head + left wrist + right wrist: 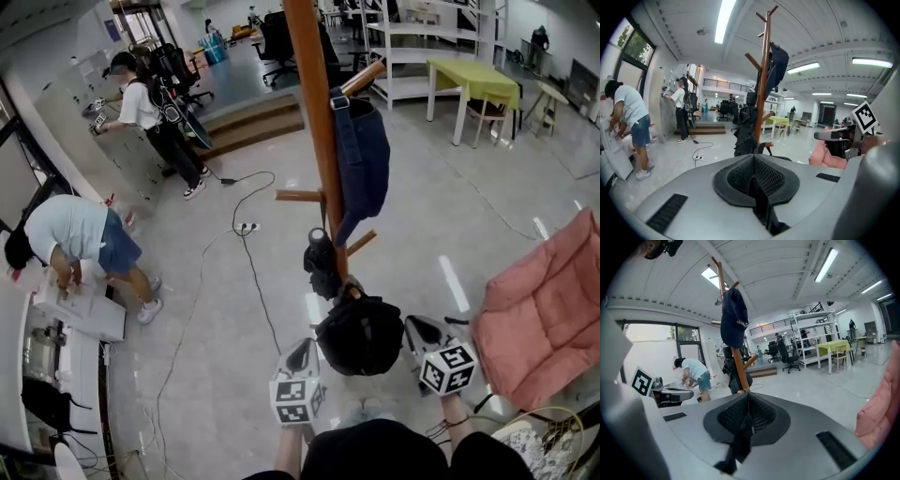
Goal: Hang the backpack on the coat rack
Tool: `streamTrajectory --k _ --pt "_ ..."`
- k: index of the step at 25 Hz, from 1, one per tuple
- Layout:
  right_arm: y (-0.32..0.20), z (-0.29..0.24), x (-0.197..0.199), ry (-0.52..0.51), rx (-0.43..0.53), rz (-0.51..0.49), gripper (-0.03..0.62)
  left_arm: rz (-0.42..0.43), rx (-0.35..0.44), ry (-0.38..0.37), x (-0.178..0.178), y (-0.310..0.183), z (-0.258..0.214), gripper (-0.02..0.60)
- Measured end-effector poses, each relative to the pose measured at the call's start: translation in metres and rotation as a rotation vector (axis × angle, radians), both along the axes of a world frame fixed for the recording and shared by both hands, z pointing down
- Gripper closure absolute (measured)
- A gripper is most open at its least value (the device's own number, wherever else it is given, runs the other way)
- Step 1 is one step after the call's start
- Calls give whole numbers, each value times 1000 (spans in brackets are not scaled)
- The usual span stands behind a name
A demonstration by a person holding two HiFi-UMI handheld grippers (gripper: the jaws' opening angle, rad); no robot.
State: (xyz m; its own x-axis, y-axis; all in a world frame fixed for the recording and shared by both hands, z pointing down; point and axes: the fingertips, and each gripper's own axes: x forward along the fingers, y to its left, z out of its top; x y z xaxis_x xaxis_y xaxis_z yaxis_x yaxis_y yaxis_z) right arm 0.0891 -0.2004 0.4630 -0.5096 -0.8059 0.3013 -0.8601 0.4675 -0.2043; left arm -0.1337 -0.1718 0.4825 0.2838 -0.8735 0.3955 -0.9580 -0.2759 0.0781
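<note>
Office floor (216, 375): black backpack (361, 336) low against coat rack (314, 122); left gripper (302, 349), right gripper (417, 328) jaws closed.

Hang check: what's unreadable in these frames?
1. Head view: whether the backpack has caught a peg. Its own body covers that stretch of the coat rack.
2. Head view: the rack's top is cut off by the upper edge, and its base is hidden behind the backpack.
3. Gripper views: left gripper and right gripper are each shut on a dark strap. The gripper bodies hide where it leads.
</note>
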Motion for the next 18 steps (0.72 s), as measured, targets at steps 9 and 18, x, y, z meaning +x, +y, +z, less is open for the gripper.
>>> streamTrajectory --k 9,18 --pt "0 -43 6 -37 95 20 579 -4 104 23 -3 7 -45 566" --pt "-4 -70 5 -42 160 15 580 3 162 -35 -14 7 -74 566"
